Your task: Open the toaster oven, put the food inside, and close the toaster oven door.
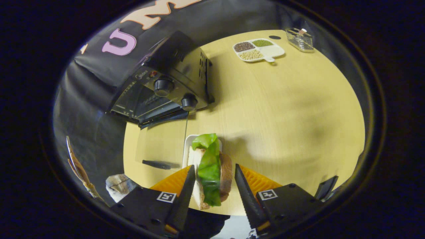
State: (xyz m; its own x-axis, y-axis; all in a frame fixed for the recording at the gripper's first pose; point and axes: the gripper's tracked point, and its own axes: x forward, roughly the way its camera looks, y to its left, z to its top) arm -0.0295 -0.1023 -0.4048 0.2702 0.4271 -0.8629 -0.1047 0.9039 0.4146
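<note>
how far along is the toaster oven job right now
Done: the toaster oven door already looks dropped open. In hand: the sandwich with its lettuce leaf sits between the tongs, over a white plate; whether both fingers press on it is unclear. Left: carrying the sandwich into the oven and closing the door.

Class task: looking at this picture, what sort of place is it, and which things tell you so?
Probably a mock kitchen set up in a booth: a toaster oven on a wooden table, a sandwich between the open gripper fingers, and a divided dish of grains, all against a black cloth wall.
</note>
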